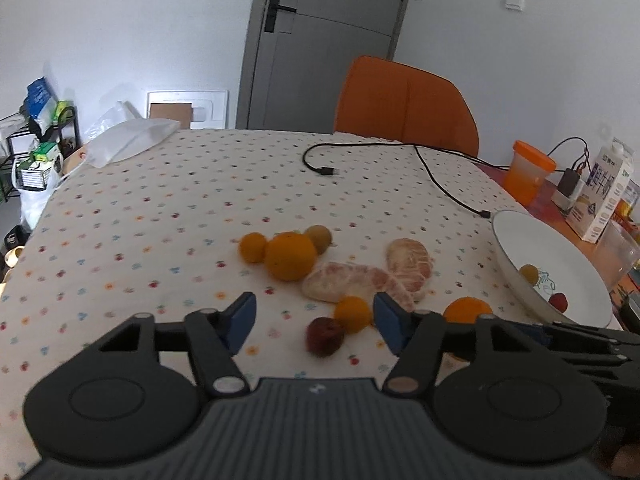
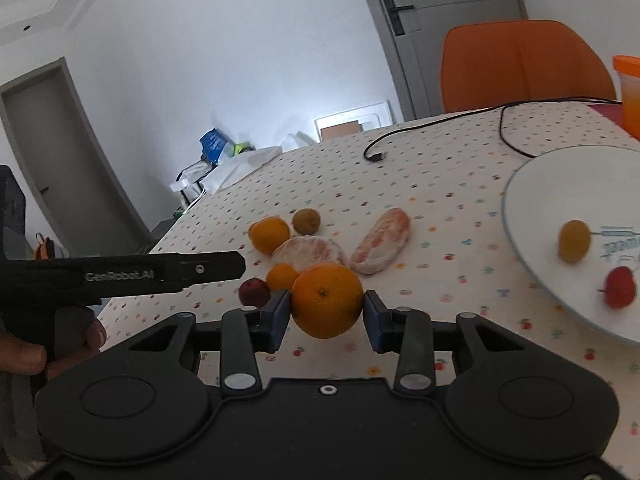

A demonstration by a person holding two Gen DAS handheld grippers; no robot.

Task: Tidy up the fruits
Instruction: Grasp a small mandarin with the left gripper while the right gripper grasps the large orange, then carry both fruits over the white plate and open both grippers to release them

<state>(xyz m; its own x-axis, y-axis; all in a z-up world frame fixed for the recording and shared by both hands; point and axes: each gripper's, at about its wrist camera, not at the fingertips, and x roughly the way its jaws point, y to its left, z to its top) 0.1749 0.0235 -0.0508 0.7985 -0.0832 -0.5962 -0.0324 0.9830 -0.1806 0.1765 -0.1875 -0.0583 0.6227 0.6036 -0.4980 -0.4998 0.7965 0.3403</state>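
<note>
Right gripper (image 2: 326,314) is clamping an orange (image 2: 327,299) between its blue pads, low center of the right wrist view.

Left gripper (image 1: 315,320) is sitting with its fingers apart and gripping nothing; I'm seeing a dark red fruit (image 1: 324,336) and a small orange (image 1: 352,314) lying between and just past its tips, low in the frame. Beyond them, two peeled citrus pieces (image 1: 352,280) are resting mid-frame on the dotted tablecloth (image 1: 160,216), with a large orange (image 1: 290,256), a smaller one (image 1: 253,247) and a brownish fruit (image 1: 319,239) clustered behind. At right, the white plate (image 2: 560,184) is holding a yellow fruit (image 2: 574,241) and a red one (image 2: 619,287). A black cable (image 1: 400,152) is trailing across the upper table.
</note>
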